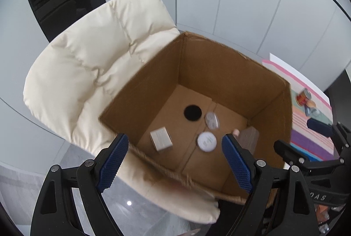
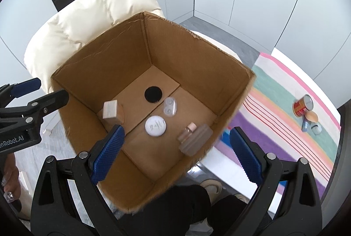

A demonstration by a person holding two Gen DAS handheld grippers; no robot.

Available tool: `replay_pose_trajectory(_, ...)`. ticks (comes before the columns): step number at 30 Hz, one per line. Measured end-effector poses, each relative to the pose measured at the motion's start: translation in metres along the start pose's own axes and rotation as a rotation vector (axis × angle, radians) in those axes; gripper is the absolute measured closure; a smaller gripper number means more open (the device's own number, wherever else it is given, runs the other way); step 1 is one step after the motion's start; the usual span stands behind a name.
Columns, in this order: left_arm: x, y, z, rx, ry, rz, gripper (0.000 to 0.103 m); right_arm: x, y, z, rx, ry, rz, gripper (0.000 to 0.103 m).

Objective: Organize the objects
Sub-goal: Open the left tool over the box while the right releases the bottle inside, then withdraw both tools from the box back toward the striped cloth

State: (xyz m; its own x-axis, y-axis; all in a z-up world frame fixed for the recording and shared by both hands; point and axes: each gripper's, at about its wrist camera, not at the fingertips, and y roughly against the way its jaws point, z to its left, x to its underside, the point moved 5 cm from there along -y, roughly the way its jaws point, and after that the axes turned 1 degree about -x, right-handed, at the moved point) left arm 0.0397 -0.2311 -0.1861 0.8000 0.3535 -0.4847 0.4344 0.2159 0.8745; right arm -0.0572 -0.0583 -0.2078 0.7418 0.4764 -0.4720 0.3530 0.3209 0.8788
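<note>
Pale wall panels back a cream padded chair (image 2: 92, 16) carrying an open cardboard box (image 2: 197, 56), with a striped cloth (image 2: 285, 126) on the table to its right. Both the left gripper (image 1: 175, 161) and right gripper (image 2: 175, 152) hang above the box, jaws wide and empty. Remaining items, a red can (image 2: 302, 107) lying on its side among them, sit on the cloth well right of both, nearer the right gripper, so that hand seems better placed.
</note>
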Motion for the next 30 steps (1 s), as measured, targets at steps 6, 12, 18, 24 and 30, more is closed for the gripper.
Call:
replay_pose_trajectory(6, 0.038, 0.022, -0.004, -0.024, -0.063, -0.007, 0.015, 0.031, 0.018, 0.003, 0.006, 0.004, 0.013, 0.005)
replay_pose_trajectory(12, 0.071, 0.031, -0.007, -0.002, -0.062, 0.041, 0.015, 0.064, 0.035, 0.008, 0.009, 0.002, 0.016, 0.005)
replay_pose_trajectory(18, 0.095, 0.045, -0.004, 0.003, -0.034, 0.037, 0.015, 0.095, 0.049, 0.014, -0.002, 0.004, 0.022, 0.005)
replay_pose_trajectory(24, 0.111, 0.05, -0.002, 0.031, 0.003, 0.051, 0.015, 0.111, 0.06, 0.026, 0.023, 0.048, -0.001, 0.005)
replay_pose_trajectory(30, 0.107, 0.054, -0.008, 0.019, -0.007, 0.013, 0.015, 0.115, 0.067, 0.028, 0.014, 0.053, -0.018, 0.005)
